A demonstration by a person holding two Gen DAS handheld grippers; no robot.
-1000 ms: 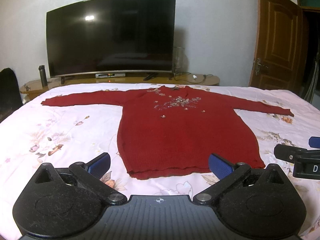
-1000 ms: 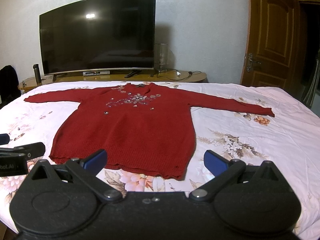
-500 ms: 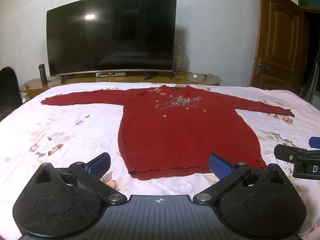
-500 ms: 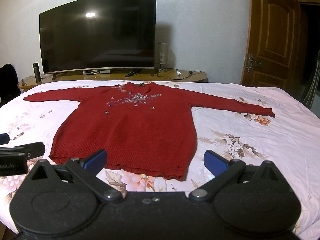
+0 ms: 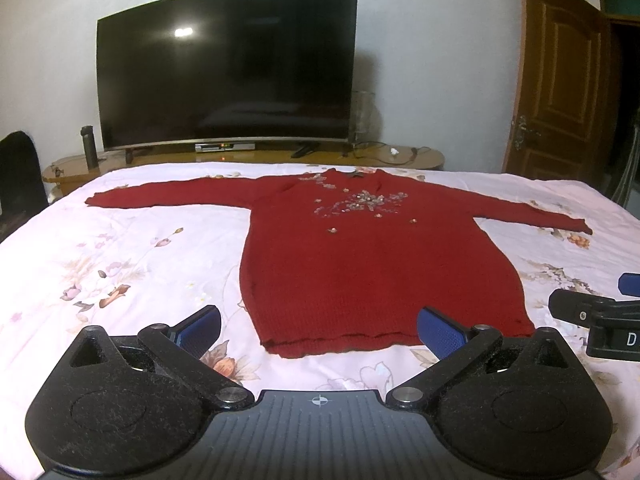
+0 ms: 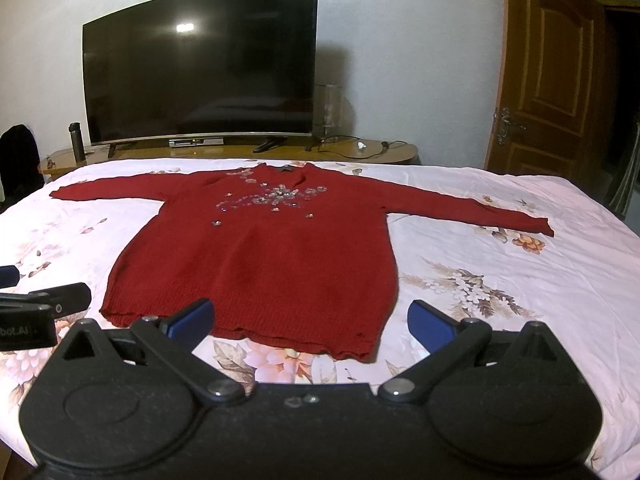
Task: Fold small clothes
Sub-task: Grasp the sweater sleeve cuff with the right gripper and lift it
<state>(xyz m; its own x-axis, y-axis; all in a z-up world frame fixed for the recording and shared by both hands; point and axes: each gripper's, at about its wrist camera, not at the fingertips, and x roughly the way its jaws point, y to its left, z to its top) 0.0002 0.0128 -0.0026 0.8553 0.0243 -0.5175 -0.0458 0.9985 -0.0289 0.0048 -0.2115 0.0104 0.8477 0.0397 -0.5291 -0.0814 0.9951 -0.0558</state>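
Note:
A red knitted sweater point(image 5: 372, 256) point(image 6: 260, 256) with pale beaded flowers on the chest lies flat on the bed, both sleeves spread wide, hem toward me. My left gripper point(image 5: 318, 326) hovers open just short of the hem, blue pads wide apart and empty. Over the hem's right part hangs my right gripper point(image 6: 310, 318), also open and empty. Each gripper shows at the edge of the other's view: the right gripper point(image 5: 600, 312) at the far right, the left gripper point(image 6: 36, 304) at the far left.
The bed point(image 5: 120, 264) has a pink floral sheet. Beyond it a low wooden stand point(image 5: 400, 158) carries a big curved TV point(image 5: 228, 72) and a dark flask point(image 5: 89, 146). A brown door point(image 5: 560, 92) is at the right, a dark chair point(image 5: 18, 176) at the left.
Both views have tilted slightly so the sweater and TV sit a little higher; the grippers stay open and the sweater has not moved.

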